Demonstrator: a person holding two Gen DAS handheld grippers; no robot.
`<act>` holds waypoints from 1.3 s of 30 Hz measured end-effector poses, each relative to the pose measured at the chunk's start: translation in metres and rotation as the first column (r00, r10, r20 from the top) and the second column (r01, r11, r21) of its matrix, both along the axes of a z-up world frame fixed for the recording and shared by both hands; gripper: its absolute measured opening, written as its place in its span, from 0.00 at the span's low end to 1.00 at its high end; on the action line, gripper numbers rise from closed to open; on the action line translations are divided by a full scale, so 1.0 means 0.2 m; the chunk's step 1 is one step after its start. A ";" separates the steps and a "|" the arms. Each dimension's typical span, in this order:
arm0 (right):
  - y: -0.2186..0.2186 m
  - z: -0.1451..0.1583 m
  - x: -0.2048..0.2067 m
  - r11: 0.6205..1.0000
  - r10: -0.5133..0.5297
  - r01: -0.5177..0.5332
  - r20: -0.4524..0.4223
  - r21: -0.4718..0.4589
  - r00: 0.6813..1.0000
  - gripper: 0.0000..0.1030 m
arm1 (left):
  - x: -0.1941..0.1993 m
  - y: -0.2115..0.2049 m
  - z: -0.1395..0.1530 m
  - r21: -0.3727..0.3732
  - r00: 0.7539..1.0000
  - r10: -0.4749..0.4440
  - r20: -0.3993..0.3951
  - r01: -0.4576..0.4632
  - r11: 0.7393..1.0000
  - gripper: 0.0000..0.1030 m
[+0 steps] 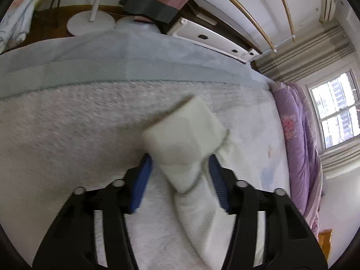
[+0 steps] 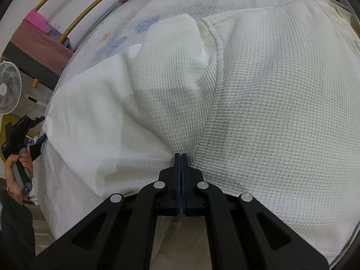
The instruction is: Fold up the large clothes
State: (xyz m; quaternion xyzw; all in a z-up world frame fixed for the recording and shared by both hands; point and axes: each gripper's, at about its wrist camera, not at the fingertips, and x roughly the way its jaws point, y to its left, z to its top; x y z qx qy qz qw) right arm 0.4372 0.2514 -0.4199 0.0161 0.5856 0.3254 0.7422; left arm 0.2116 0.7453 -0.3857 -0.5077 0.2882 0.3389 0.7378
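A cream waffle-knit garment [image 2: 270, 101] is spread over the bed, with one sleeve [image 2: 175, 56] folded up across its middle. My right gripper [image 2: 180, 155] is shut on a pinch of this cloth, and creases run out from its tips. In the left wrist view a blurred cream sleeve with its cuff [image 1: 184, 135] turned over lies between the blue pads [image 1: 141, 180] of my left gripper [image 1: 180, 157]. Gaps show on both sides of the sleeve, so the jaws stand open around it. The right wrist view shows that left gripper [image 2: 40, 139] at the garment's far left corner, held by a hand [image 2: 18, 164].
The bed carries a fluffy white blanket [image 1: 67, 123] and a grey-blue sheet [image 1: 112, 67]. A purple flowered quilt [image 1: 297, 135] lies along one bed edge by the window [image 1: 333, 112]. A white standing fan [image 2: 9, 87] and a pink-topped cabinet [image 2: 40, 42] stand beside the bed.
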 end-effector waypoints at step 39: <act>-0.27 -0.21 0.12 0.888 -0.143 0.285 -0.373 0.361 0.917 0.00 | 1.06 -2.76 0.98 0.487 0.646 -0.758 0.087 0.637 0.598 0.08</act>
